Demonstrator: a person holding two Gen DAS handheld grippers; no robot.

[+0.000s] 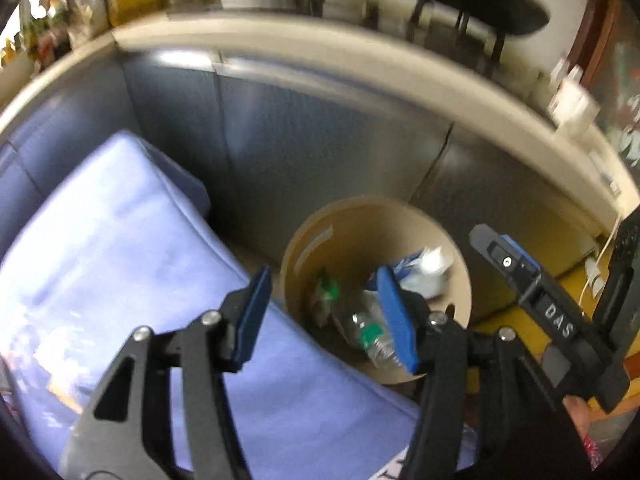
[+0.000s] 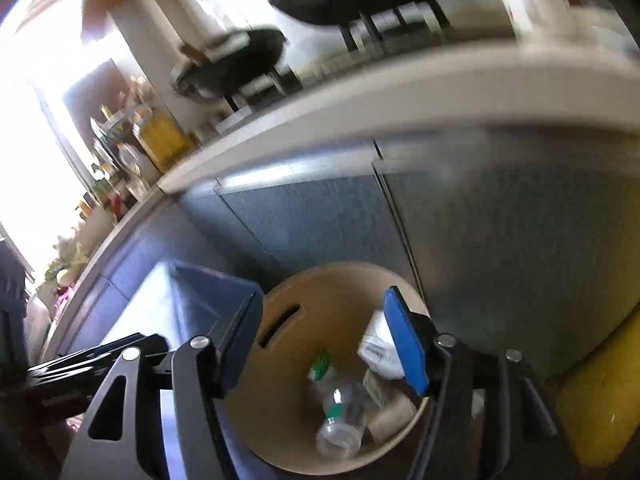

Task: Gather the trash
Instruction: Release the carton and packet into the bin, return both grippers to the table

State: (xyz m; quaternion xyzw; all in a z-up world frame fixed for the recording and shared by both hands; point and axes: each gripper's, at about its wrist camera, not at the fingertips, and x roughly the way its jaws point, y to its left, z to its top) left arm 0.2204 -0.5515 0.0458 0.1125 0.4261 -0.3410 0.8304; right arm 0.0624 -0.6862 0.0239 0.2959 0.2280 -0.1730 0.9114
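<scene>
Trash already sits in round tan cardboard bin (image 1: 308, 240): clear plastic bottle w/ green label (image 1: 370, 334), white crumpled wrapper (image 1: 430, 270). Left tongs (image 1: 326, 316) & right tongs (image 2: 322, 346) both apart, empty, above bin. Drop looks done; more trash not visible.

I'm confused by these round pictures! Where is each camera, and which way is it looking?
Left wrist view: on the left gripper, looking down at the tan bin beside a blue cushion; the right gripper and a fingertip show.
Right wrist view: on the right gripper, looking down into the bin.
Both share: bin, clear bottle, grey cabinets.
</scene>
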